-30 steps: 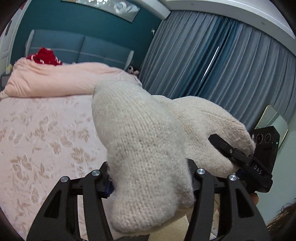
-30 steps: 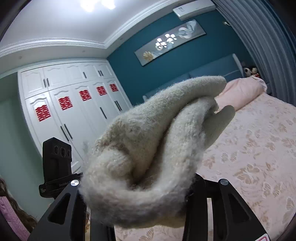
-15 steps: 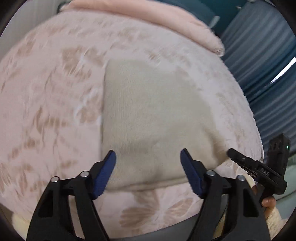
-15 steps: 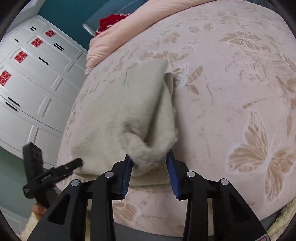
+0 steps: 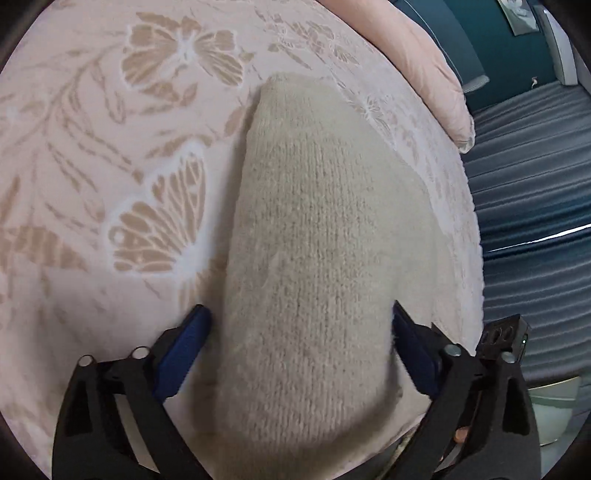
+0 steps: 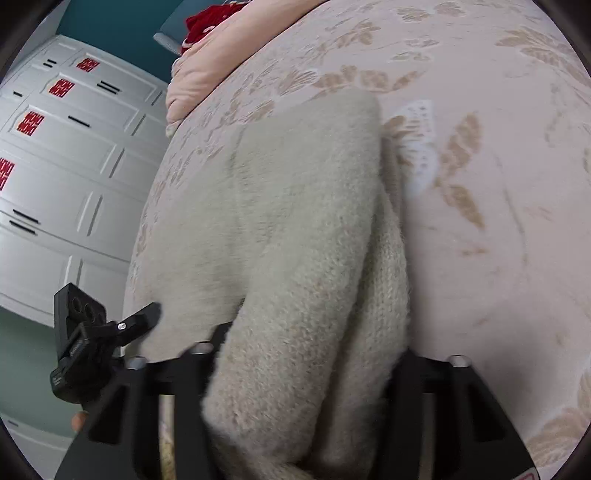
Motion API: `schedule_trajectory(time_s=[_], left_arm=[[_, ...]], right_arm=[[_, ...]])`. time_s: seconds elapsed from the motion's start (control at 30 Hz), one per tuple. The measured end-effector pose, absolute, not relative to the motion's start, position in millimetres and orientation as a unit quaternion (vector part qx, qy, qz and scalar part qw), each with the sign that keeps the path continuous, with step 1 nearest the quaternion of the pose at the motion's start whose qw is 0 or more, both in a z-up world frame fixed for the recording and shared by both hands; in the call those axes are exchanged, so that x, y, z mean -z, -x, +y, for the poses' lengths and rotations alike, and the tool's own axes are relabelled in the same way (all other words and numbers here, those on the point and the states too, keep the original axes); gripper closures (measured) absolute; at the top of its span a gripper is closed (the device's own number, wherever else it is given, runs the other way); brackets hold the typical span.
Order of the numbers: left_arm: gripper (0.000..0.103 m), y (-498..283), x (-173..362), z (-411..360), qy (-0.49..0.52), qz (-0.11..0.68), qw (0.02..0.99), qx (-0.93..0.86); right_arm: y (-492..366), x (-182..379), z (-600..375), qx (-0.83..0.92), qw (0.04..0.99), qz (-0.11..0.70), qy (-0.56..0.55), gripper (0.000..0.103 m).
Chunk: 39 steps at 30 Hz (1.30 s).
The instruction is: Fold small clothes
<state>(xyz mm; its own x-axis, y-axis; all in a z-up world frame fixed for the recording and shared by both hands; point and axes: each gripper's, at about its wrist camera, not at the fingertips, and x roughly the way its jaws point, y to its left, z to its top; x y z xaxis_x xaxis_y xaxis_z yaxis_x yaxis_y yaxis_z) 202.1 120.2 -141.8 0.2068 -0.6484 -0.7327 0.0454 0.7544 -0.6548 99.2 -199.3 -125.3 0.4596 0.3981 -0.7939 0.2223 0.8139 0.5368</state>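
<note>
A cream knitted garment [image 5: 317,229] lies on the pink bedspread [image 5: 92,147] near the foot edge of the bed. My left gripper [image 5: 301,332] is open, its blue pads [image 5: 184,350] standing either side of the garment's near end. In the right wrist view the same garment [image 6: 280,206] lies folded, with a thick bunched fold rising between my right gripper's fingers [image 6: 306,369]. The fingertips are hidden by the knit, so I cannot tell how the jaws stand. The left gripper [image 6: 110,332] shows at the garment's left side in that view.
A pink duvet [image 5: 424,66] lies at the head of the bed, with a red item [image 6: 207,18] on it. White wardrobe doors [image 6: 55,166] stand to the left of the bed, grey-blue curtains [image 5: 535,221] to the right. The bed edge runs just below both grippers.
The garment went from held up in the air by both grippers to lying on the bed. The left gripper has opened and let go. Both grippers have moved lower and closer to the garment.
</note>
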Motion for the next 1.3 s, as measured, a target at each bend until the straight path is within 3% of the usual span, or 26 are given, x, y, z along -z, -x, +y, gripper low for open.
schedule_trajectory(time_s=[0.07,0.23,0.33,0.4,0.43,0.47,0.67,0.73,0.9,1.3], left_arm=[[0.038,-200,124,112,0.232,0.563,0.753,0.249],[0.041,-201,76,112,0.220,0.498,0.790,0.284],[0.032,-201,83,114,0.187,0.494,0.808,0.261],[0.027,-198,106,116,0.145,0.518,0.816,0.210],[0.024,-195,118,118,0.132,0.532,0.814,0.192],[0.017,-192,121,122,0.155,0.529,0.810,0.200],[0.010,-141,76,143,0.156,0.476,0.849,0.166],[0.006,-123,61,140,0.124,0.456,0.870,0.139],[0.005,-85,37,119,0.046,0.432,0.897,0.088],[0.005,-28,50,76,-0.055,0.419,0.903,0.073]], right_arm=[[-103,91,-185,-0.086,0.832,0.483,-0.259,0.071],[-107,30,-162,-0.121,0.884,0.416,-0.173,0.067],[-115,73,-175,-0.080,0.868,0.466,-0.151,0.055],[-115,113,-190,-0.028,0.837,0.528,-0.143,0.052],[-106,114,-200,-0.029,0.837,0.518,-0.176,0.051],[-95,105,-207,-0.022,0.842,0.500,-0.203,0.050],[-36,42,-184,0.083,0.884,0.448,-0.102,0.039],[-18,31,-167,0.094,0.895,0.432,-0.063,0.026],[20,25,-144,0.116,0.904,0.408,-0.054,0.023],[57,41,-132,0.149,0.894,0.421,-0.032,0.022]])
